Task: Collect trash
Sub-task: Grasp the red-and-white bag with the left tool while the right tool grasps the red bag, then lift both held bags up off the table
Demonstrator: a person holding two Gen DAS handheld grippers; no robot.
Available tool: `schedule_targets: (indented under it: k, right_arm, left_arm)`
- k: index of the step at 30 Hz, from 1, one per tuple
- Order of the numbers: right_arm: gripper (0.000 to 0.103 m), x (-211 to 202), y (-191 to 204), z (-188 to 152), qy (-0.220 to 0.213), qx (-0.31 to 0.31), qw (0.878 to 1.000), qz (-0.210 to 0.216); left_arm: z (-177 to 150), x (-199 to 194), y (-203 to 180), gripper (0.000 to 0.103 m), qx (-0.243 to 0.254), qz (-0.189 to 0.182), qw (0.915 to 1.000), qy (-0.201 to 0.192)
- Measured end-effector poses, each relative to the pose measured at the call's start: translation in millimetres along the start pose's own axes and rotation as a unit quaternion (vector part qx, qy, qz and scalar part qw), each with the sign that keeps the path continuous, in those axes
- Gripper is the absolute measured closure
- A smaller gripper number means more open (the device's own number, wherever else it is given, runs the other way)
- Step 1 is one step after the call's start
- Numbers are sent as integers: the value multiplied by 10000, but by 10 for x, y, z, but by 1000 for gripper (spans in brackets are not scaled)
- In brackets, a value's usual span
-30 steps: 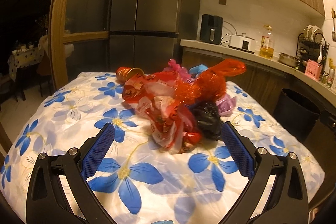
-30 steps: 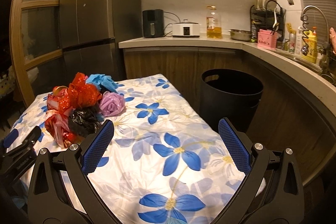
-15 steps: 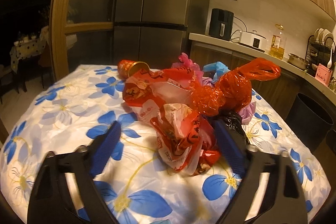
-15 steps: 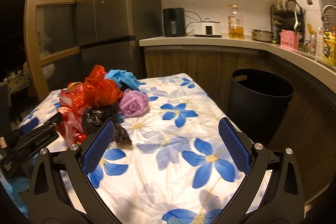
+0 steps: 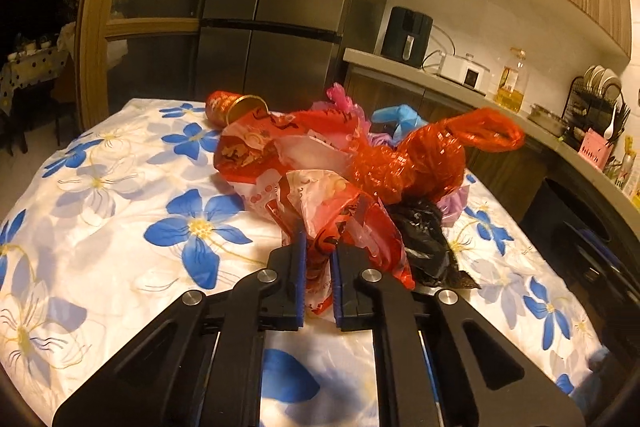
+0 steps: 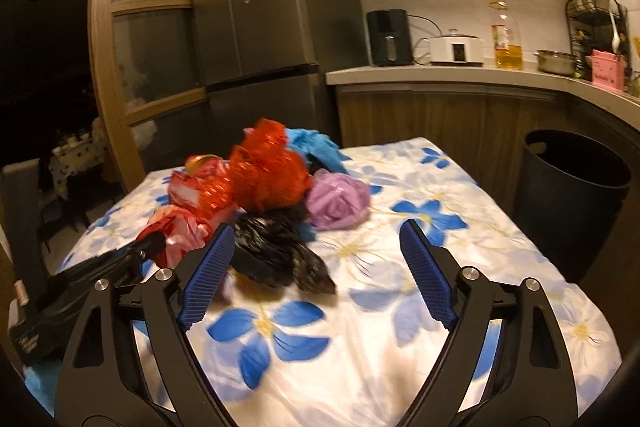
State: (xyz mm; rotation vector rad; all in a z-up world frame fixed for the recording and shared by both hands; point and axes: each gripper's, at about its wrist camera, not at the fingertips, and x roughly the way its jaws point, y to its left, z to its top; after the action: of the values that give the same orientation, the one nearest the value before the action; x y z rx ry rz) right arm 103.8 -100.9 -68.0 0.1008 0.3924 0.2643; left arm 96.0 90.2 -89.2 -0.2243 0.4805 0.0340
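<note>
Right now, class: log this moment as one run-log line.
left gripper: jaws closing on red-and-white bag | right gripper: jaws closing, empty, near black bag | bin: unused

- Red-and-white printed bag (image 5: 320, 219): crumpled, at heap's near edge.
- Black bag (image 6: 276, 247): crumpled (glossy), beside it.
- Black bin (image 6: 572, 195): upright, past table edge.

Floral tablecloth (image 6: 400, 367) covering table. Fridge (image 6: 272, 7) standing at back w/ wood-framed door (image 6: 152, 39) beside it. Air fryer (image 6: 389, 37), cooker (image 6: 456, 49), oil bottle (image 6: 508, 39), pot (image 6: 556, 61), dish rack (image 5: 596, 95) sitting on counter (image 6: 440, 73).
</note>
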Motion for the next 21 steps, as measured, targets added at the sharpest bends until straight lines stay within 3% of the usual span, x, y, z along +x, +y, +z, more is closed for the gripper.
schedule_targets:
  k: [12,17,19,21]
  right_arm:
    - [29,566,270,244,-62,251,9985,481]
    - [29,823,340,273,43,320,9986,425]
    - [37,907,345,268,104,366,9984,423]
    - [52,968,342,250,174,381,9984,372]
  left_arm:
    - [61,-202,151,93,-249,158,9994,-182]
    - [85,-141,225,93,-355,139,9992,-93]
    - [88,-130,230,93,-343,138,9993,-67]
    - [91,-112,231,93,-336,120,9994,-40]
